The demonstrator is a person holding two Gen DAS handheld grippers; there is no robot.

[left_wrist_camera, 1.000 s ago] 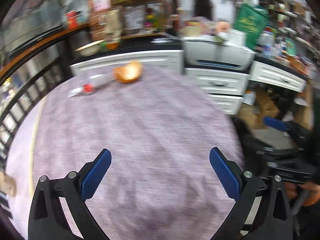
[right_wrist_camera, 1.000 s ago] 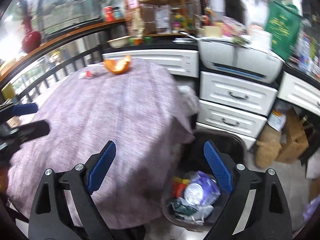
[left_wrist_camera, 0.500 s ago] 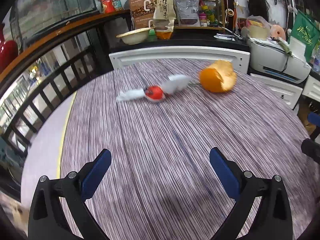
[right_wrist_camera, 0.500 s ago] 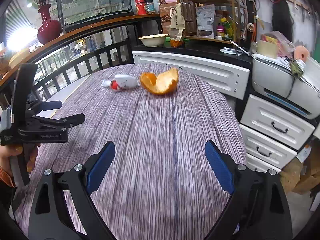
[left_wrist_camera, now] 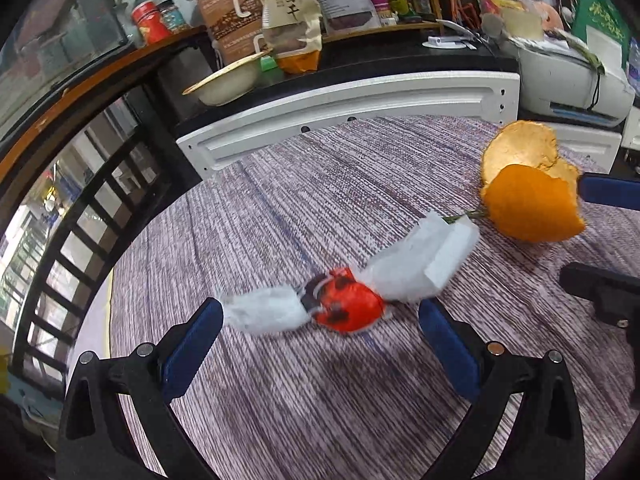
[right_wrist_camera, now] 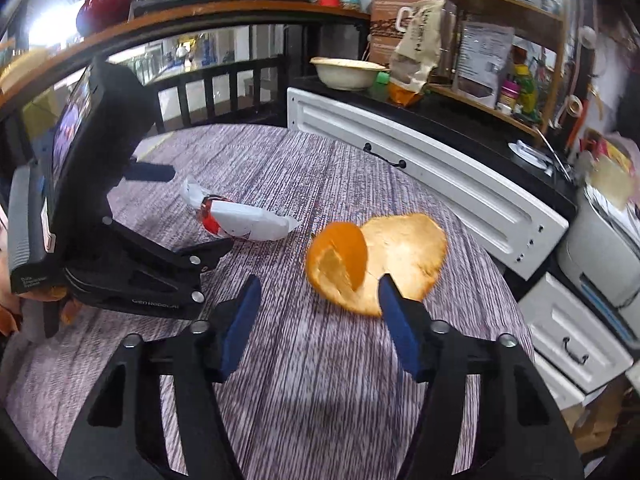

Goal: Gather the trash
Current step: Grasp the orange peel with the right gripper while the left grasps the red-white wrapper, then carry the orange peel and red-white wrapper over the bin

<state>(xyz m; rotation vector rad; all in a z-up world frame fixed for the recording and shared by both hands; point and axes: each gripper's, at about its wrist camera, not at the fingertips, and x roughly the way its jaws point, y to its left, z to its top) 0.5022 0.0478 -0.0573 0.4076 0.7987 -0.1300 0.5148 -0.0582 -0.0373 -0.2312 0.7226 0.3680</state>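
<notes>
A crumpled white wrapper with a red middle [left_wrist_camera: 348, 308] lies on the purple striped tablecloth [left_wrist_camera: 320, 408]. My left gripper [left_wrist_camera: 320, 310] is open, its blue pads on either side of the wrapper and clear of it. Right of it sits an orange peel [left_wrist_camera: 528, 200] with my right gripper's blue pad [left_wrist_camera: 608, 196] beside it. In the right wrist view the peel [right_wrist_camera: 376, 256] lies just ahead of my right gripper [right_wrist_camera: 320, 286]. Its jaws are closing, with the peel's near edge between the tips and no pad pressing on it. The left gripper [right_wrist_camera: 200, 208] straddles the wrapper [right_wrist_camera: 248, 226].
A white cabinet [left_wrist_camera: 360, 92] with a black top runs behind the table, bearing a bowl [left_wrist_camera: 224, 80] and food bags. A printer [left_wrist_camera: 580, 76] stands at the right and white drawers [right_wrist_camera: 580, 340] below it. A black railing [left_wrist_camera: 80, 240] borders the left.
Both grippers have swept across the table to its far side, the left up to the wrapper, the right up to the peel. The right jaws have narrowed. The trash bin has left view.
</notes>
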